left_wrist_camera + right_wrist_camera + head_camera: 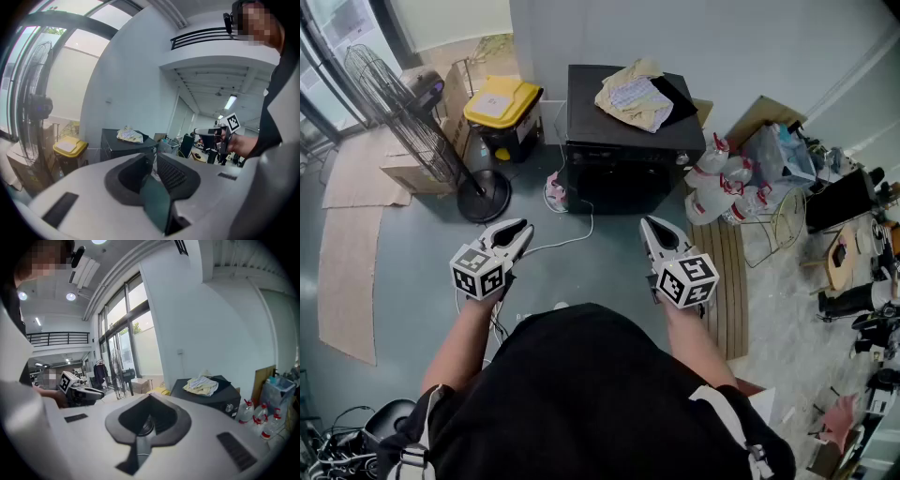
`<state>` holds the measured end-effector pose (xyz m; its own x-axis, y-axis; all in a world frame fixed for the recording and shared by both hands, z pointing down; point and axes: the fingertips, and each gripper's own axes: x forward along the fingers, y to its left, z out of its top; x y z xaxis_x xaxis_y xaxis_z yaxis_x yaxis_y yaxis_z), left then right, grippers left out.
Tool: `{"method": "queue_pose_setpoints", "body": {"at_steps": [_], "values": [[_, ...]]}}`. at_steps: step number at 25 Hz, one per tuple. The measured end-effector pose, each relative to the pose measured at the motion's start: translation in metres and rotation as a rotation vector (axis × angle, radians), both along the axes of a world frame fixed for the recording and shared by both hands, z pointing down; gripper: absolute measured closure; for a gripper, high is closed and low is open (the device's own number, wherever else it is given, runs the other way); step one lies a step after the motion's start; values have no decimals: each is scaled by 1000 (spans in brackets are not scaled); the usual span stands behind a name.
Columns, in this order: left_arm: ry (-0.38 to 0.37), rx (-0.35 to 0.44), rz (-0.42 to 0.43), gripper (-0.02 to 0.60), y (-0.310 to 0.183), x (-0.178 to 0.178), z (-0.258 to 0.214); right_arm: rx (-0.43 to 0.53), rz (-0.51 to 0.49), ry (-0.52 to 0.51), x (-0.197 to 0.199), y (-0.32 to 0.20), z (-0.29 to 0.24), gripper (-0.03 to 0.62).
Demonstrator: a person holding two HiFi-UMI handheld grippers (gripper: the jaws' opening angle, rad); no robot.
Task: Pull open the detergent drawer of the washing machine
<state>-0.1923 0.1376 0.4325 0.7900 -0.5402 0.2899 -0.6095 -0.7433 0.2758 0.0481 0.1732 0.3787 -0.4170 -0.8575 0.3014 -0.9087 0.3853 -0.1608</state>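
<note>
left gripper (523, 232) pinched shut, empty | right gripper (650, 228) same | both in the air, well short of washer (600, 122) by the wall | drawer maybe on its front, too dark to tell

In front of the washing machine (623, 178) the grey floor (417, 267) lies open, so the left tool (523, 230) and the right tool (649, 227) have a free line to its front, crossed only by a white cable (590, 225) lying flat. Left of the machine stand a yellow-lidded bin (502, 101) and a standing fan (403, 108). On its right, plastic jugs (719, 187) crowd close beside it, a slatted wooden board (733, 281) lies in front of them, and a crumpled cloth (633, 94) takes up part of its top.
</note>
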Motion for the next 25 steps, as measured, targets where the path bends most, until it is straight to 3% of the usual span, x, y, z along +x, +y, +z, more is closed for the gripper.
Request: {"method": "queue_pose_setpoints", "body": {"at_steps": [13,25], "values": [[3,-5,20,497,-20,-33,5,-12,27,6,-29,-11,8,592],[-37,-4,76,498,-33,-17,10,-54,46,8,-11,-25,22,592]]}}
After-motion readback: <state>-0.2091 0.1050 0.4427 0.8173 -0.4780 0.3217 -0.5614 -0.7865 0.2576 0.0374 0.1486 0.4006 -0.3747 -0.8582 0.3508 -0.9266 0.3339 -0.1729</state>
